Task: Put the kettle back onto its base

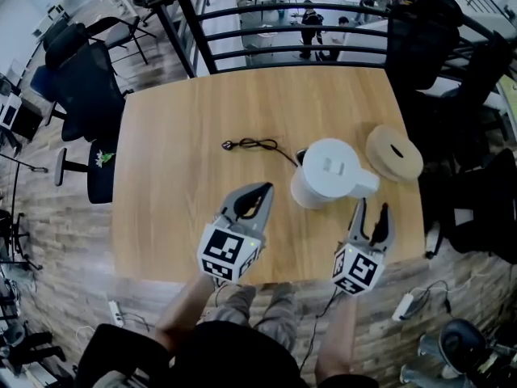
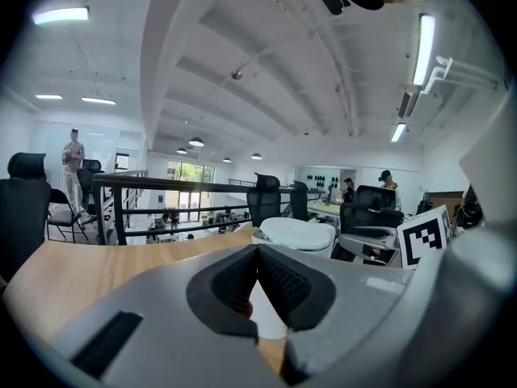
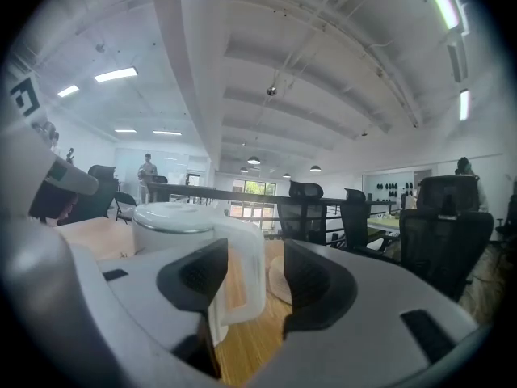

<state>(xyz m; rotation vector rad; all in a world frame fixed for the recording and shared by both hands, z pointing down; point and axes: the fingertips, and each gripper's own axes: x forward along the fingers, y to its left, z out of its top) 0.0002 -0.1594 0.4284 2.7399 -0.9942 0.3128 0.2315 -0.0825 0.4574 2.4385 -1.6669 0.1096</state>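
Observation:
The white kettle (image 1: 329, 173) stands upright on the wooden table (image 1: 178, 176), its handle (image 1: 365, 183) pointing right and towards me. A thin black cord (image 1: 252, 144) runs to a dark piece (image 1: 300, 156) at the kettle's far-left foot; what lies under the kettle is hidden. My right gripper (image 1: 371, 208) is open just short of the handle, and in its own view the handle (image 3: 242, 273) stands between the two jaws of the right gripper (image 3: 254, 280). My left gripper (image 1: 266, 187) is shut and empty, left of the kettle (image 2: 295, 233).
A round tan disc (image 1: 394, 152) with a slot lies right of the kettle near the table's right edge. A black railing (image 1: 266, 31) runs behind the far edge. Office chairs (image 1: 81, 87) stand at both sides. A power strip (image 1: 404, 304) lies on the floor.

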